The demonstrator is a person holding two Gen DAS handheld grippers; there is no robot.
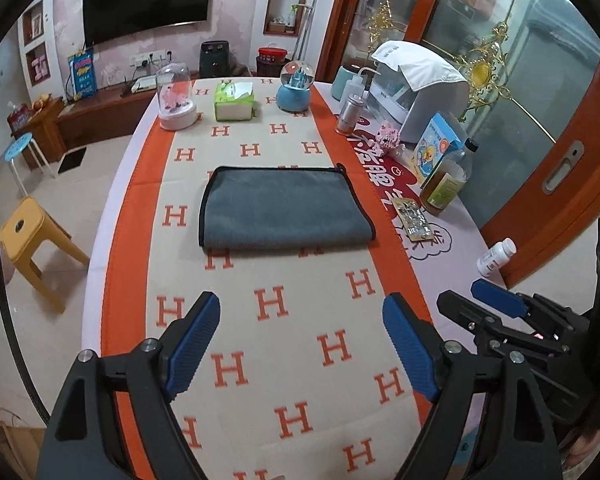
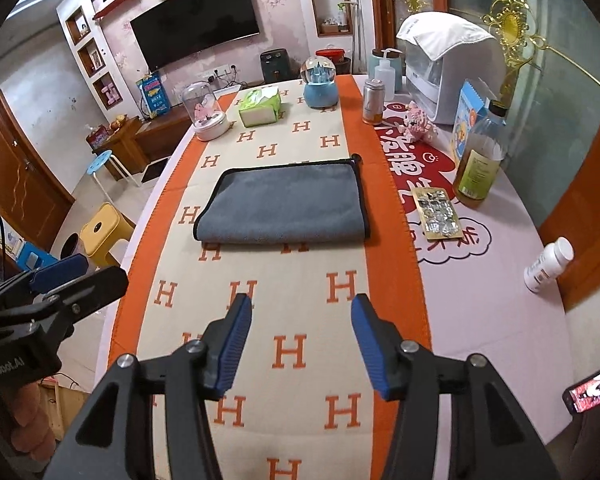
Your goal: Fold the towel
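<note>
A grey towel (image 1: 285, 208) with a dark border lies folded flat on the orange and cream H-patterned runner (image 1: 284, 304), with its folded edge toward me. It also shows in the right wrist view (image 2: 286, 204). My left gripper (image 1: 302, 308) is open and empty, held above the runner well short of the towel. My right gripper (image 2: 302, 308) is open and empty, also short of the towel. The right gripper shows at the right of the left wrist view (image 1: 500, 300), and the left gripper at the left of the right wrist view (image 2: 60, 272).
At the far end of the table stand a pink dome (image 1: 176, 98), a tissue pack (image 1: 234, 102) and a snow globe (image 1: 296, 88). On the right are a metal can (image 1: 350, 114), a white appliance (image 1: 420, 88), an oil bottle (image 1: 446, 184), a blister pack (image 1: 414, 218) and a white pill bottle (image 1: 496, 258). A yellow stool (image 1: 28, 240) stands at the left.
</note>
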